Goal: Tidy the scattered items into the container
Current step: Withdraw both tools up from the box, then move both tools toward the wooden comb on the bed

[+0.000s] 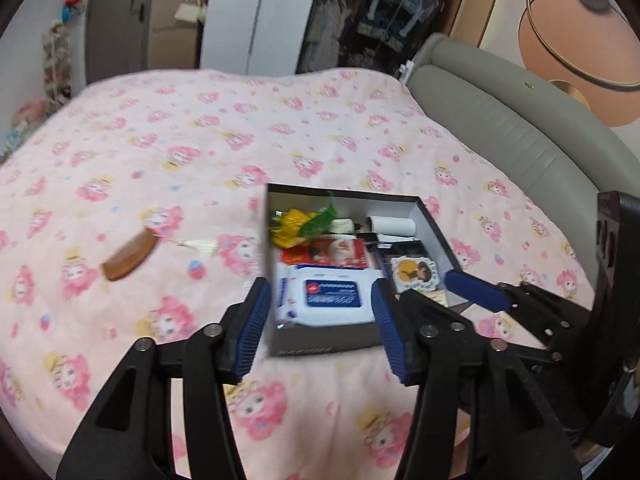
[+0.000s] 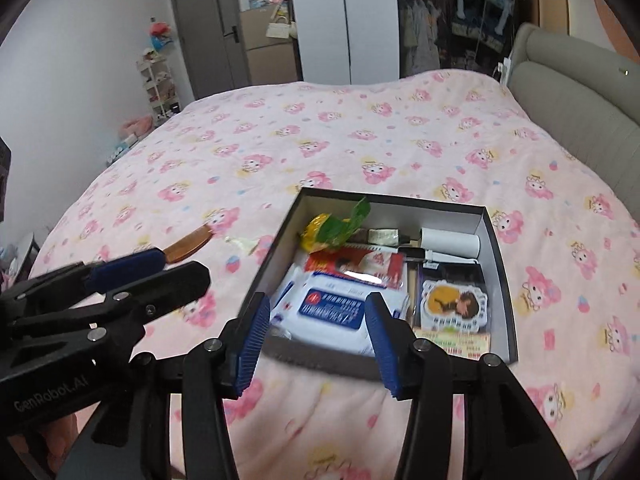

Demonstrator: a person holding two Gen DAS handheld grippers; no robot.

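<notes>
Pink cartoon-print bedding covers the bed (image 2: 360,140), which fills both views, with a grey padded headboard (image 1: 520,136) along its right side. Nearest the left wrist camera, the left hand-held gripper (image 1: 320,320) hangs with its blue-padded fingers spread apart and nothing between them, just in front of the near wall of a dark open box (image 1: 320,340). The right hand-held gripper (image 2: 316,336) is likewise spread wide and empty, poised over the box's near edge; in the right wrist view the left one appears off to the left side.

Inside the box, closest to the grippers, lies a white pack of wet wipes (image 2: 336,308) with a blue label. Just beside it on the right sits a card with a cartoon figure (image 2: 456,304). Behind the wipes is a red packet (image 2: 356,264), and farther back a yellow and green wrapper (image 2: 336,228) and a white lint roller (image 2: 452,242) against the far wall.

Outside the box, on the bedding to its left, a brown wooden comb (image 1: 130,254) lies flat, with a small pale tassel (image 1: 196,245) between it and the box. Beyond the bed stand a white wardrobe (image 2: 344,20) and a grey door (image 2: 208,32).
</notes>
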